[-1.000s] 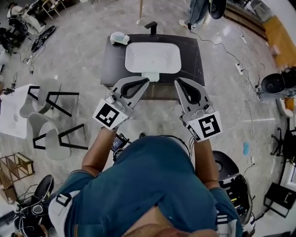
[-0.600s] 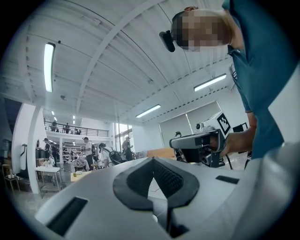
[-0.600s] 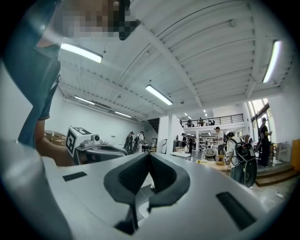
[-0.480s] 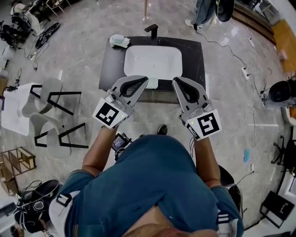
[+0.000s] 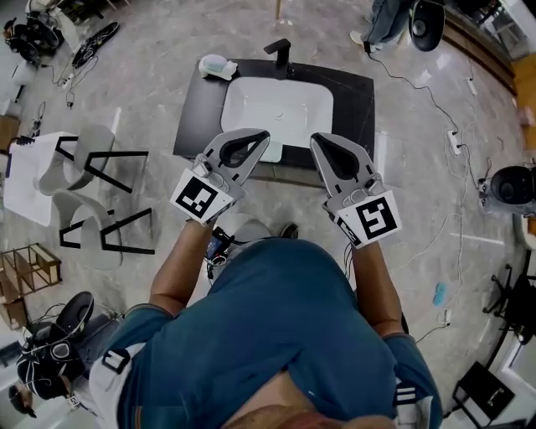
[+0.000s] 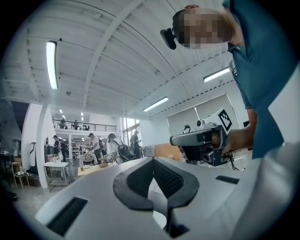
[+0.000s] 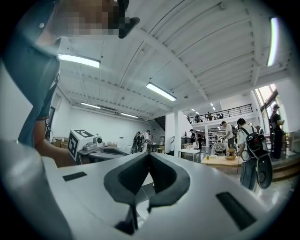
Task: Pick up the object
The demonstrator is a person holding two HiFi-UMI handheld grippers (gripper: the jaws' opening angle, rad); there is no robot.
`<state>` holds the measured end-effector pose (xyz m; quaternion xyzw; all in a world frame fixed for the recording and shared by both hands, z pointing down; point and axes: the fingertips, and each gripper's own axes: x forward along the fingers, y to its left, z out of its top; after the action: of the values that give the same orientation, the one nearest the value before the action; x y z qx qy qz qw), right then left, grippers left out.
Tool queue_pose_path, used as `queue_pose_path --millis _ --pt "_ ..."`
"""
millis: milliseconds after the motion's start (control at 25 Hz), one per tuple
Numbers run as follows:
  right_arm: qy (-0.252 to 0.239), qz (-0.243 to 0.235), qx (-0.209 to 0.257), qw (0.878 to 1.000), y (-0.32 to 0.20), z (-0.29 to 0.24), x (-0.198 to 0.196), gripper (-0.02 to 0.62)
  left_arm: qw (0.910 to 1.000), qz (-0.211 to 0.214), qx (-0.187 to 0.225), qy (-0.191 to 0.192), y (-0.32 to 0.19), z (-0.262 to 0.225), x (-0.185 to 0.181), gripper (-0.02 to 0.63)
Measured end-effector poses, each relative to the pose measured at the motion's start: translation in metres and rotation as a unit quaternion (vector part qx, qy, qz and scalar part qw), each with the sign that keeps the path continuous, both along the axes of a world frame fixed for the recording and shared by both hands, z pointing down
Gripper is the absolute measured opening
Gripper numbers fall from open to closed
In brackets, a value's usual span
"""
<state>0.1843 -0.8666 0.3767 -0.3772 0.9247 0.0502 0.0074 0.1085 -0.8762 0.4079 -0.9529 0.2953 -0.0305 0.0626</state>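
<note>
A dark vanity counter (image 5: pixel 194 109) with a white basin (image 5: pixel 276 107) and a black tap (image 5: pixel 280 52) stands ahead of me in the head view. A small pale blue and white object (image 5: pixel 217 66) lies on its back left corner. My left gripper (image 5: pixel 265 133) is shut and empty, its tip over the counter's front edge. Beside it, my right gripper (image 5: pixel 315 137) is also shut and empty. In the left gripper view the left gripper (image 6: pixel 152 159) points up into the hall; in the right gripper view the right gripper (image 7: pixel 149 154) does the same.
Two grey chairs (image 5: pixel 88 180) and a white table (image 5: pixel 25 180) stand to the left on the marble floor. A wooden rack (image 5: pixel 25 281) is at the lower left. Cables (image 5: pixel 444 92) run across the floor on the right. A person's legs (image 5: pixel 385 21) show beyond the counter.
The counter has come nearer, and both gripper tips now reach over its front edge. Both grippers stay shut and side by side.
</note>
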Motion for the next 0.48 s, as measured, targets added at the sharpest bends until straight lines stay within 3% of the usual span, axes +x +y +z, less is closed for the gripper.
queue_pose_path --millis 200,480 --pt "-0.001 -0.004 -0.016 1.0 -0.018 0.01 -0.001 0.014 0.9994 -0.006 -0.031 -0.017 -0.026 0.024 -0.006 0.005" --pt "-0.004 0.01 -0.035 0.999 -0.043 0.022 0.005 0.014 0.9974 0.028 -0.048 -0.045 -0.067 0.069 -0.003 0.005"
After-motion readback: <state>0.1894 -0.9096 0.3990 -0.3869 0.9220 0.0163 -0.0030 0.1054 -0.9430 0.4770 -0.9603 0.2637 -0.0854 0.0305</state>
